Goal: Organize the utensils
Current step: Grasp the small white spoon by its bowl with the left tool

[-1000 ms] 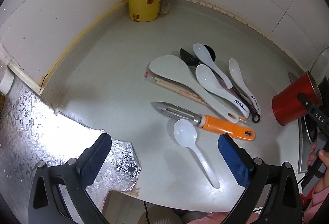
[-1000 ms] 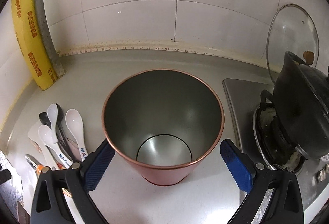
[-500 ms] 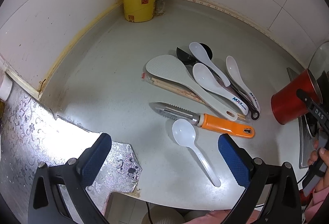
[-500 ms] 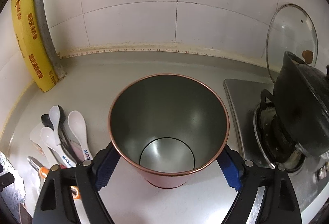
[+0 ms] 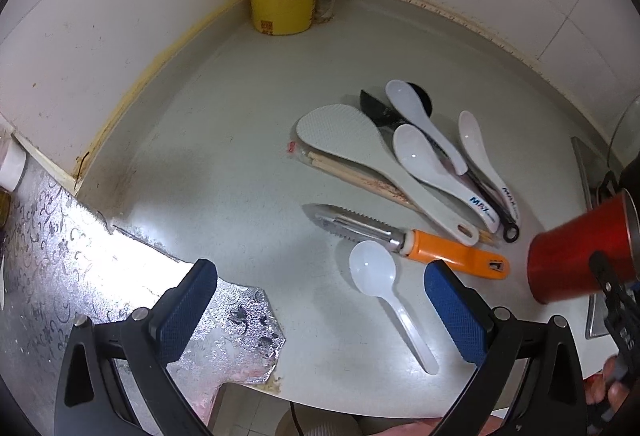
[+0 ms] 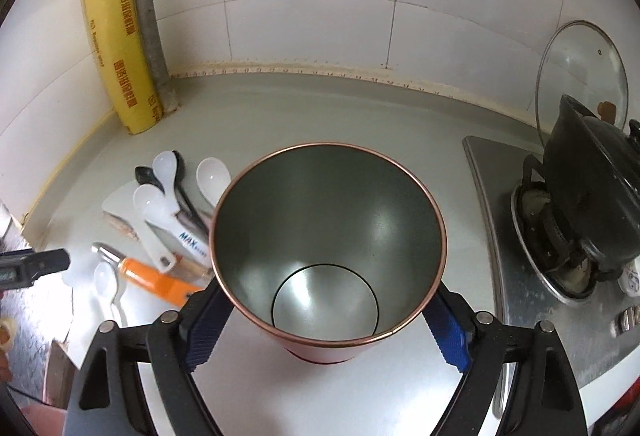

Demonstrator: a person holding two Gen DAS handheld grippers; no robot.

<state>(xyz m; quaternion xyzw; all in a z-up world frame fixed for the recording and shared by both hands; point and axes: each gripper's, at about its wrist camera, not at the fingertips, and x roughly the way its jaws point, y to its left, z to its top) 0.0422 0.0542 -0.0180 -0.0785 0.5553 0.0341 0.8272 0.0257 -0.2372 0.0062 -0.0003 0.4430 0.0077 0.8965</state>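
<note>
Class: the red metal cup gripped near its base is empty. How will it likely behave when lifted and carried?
The red cup looks thin-walled and empty, so probably light. It widens toward the rim, and the right gripper pinches low, so it may tilt. Its smooth metal could slip.

Four spoons [image 5: 416, 152], one peeler [image 5: 408, 240], perhaps two chopsticks [image 5: 352, 174].

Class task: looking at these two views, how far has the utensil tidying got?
Done: nothing, since the red cup is empty inside. In hand: the right gripper is clamped on that cup. Left: the spoons, rice paddle and peeler lie on the counter; the left gripper is open.
</note>
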